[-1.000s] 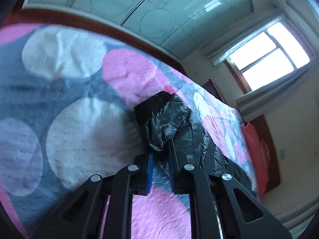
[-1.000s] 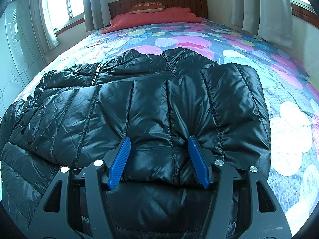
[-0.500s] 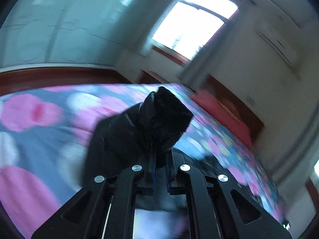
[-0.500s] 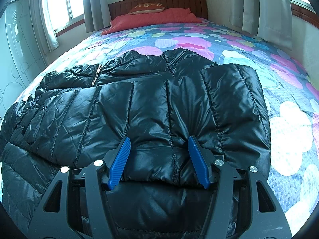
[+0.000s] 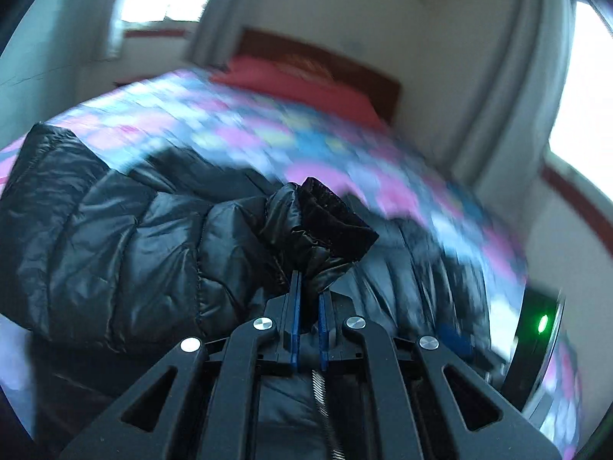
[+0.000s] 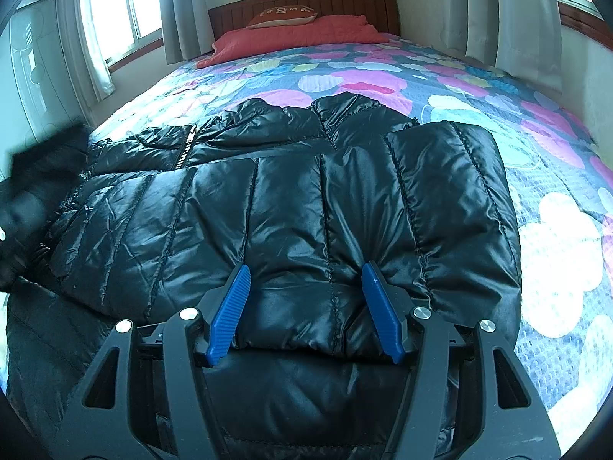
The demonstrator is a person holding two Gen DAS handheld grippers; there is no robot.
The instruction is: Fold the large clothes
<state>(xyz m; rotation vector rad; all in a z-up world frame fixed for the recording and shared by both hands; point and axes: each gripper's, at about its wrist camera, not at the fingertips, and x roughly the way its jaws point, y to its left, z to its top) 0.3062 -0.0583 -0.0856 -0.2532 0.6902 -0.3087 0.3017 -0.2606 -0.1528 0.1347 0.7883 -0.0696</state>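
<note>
A shiny black puffer jacket (image 6: 291,207) lies spread on the bed, one sleeve folded across its body on the right. My left gripper (image 5: 307,287) is shut on the other sleeve's cuff (image 5: 329,222) and holds it lifted above the jacket body (image 5: 126,237). That raised cuff shows blurred at the left edge of the right wrist view (image 6: 42,153). My right gripper (image 6: 306,287) is open, its blue fingers (image 6: 230,310) resting on the jacket's lower part with nothing between them.
The bed has a quilt (image 6: 555,230) with pink, white and blue circles. A red pillow and blanket (image 6: 299,34) lie at the wooden headboard (image 6: 306,4). Windows with curtains (image 6: 180,7) stand left and right. A wardrobe (image 6: 30,61) is at the left.
My left gripper has lifted the sleeve cuff off the quilt and swung it over toward the jacket body. The right gripper has stayed still and open.
</note>
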